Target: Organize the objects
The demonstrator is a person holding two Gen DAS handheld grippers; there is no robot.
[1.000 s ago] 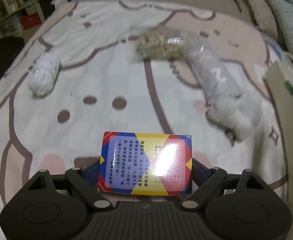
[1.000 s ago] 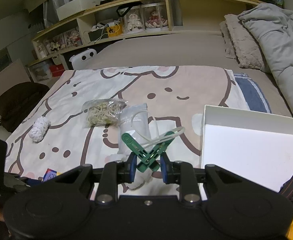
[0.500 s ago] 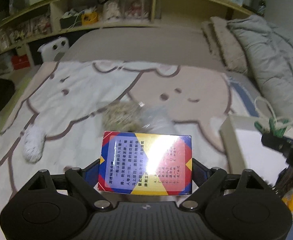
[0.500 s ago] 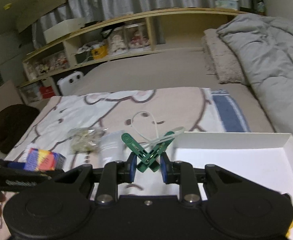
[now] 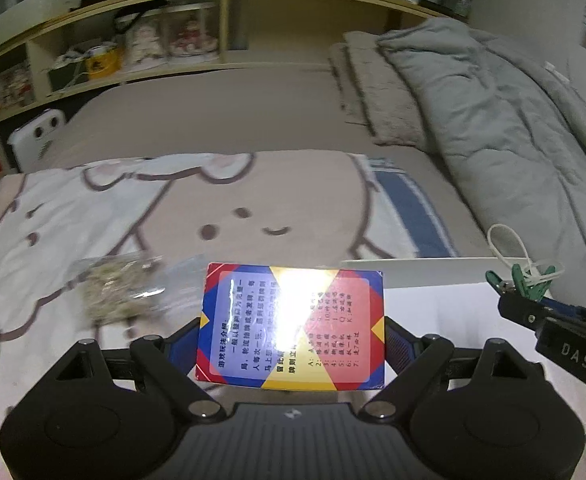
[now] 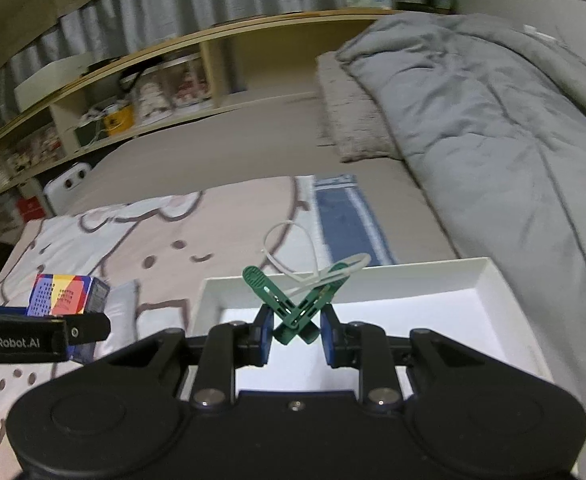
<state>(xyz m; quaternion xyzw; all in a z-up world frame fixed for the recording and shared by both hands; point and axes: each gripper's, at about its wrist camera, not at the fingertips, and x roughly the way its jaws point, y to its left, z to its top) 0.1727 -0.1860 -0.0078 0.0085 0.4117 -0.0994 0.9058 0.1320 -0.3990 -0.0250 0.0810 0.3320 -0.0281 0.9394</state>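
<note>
The left gripper (image 5: 293, 330) clamps wide on a held item, and the right gripper (image 6: 296, 330) pinches narrowly, both raised level.

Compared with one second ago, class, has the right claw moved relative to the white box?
Yes. The right claw, gripping the green clips, moved rightward over the white box.

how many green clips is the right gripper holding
2. Both green clips are crossed in an X between the right gripper fingers, above the white box. A white tie loops through them. More could be hidden.
</note>
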